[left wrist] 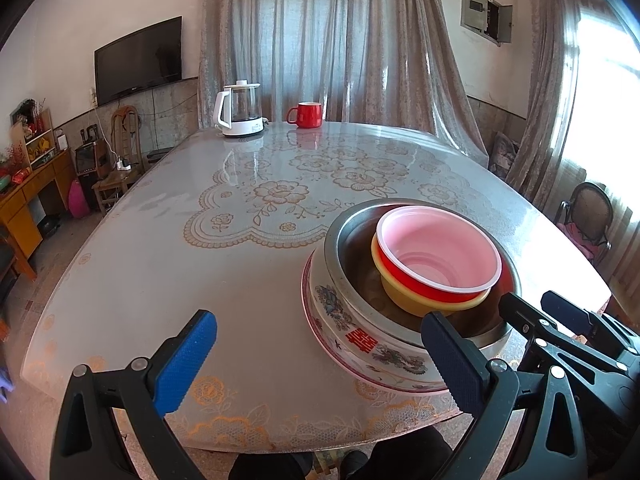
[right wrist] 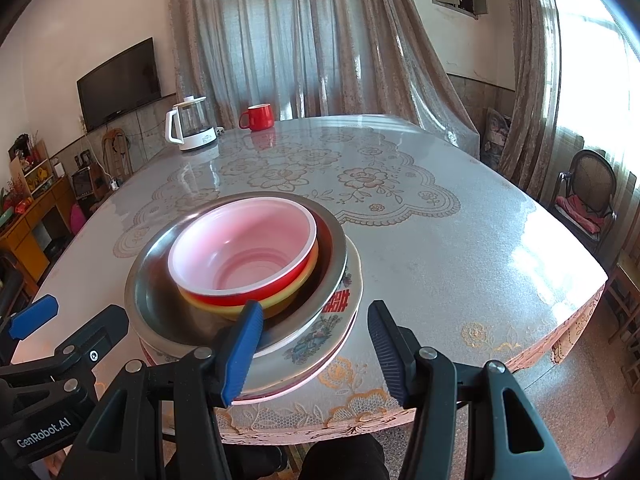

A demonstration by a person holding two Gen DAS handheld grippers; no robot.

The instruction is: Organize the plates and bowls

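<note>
At the far edge of the table I see a white kettle with a red mug just beside it. I note a television on the left wall, curtains behind, and a chair at right.

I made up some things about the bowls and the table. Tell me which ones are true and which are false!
1. The red bowl sits inside the yellow bowl. True.
2. The metal basin is upside down. False: it stands upright with the bowls nested in it.
3. The red mug stands inside the stack. False: it stands at the far edge of the table, beside the kettle.
4. The flowered plate lies under the metal basin. True.
5. The right gripper is holding the yellow bowl. False: its jaws stand open with nothing gripped.
</note>
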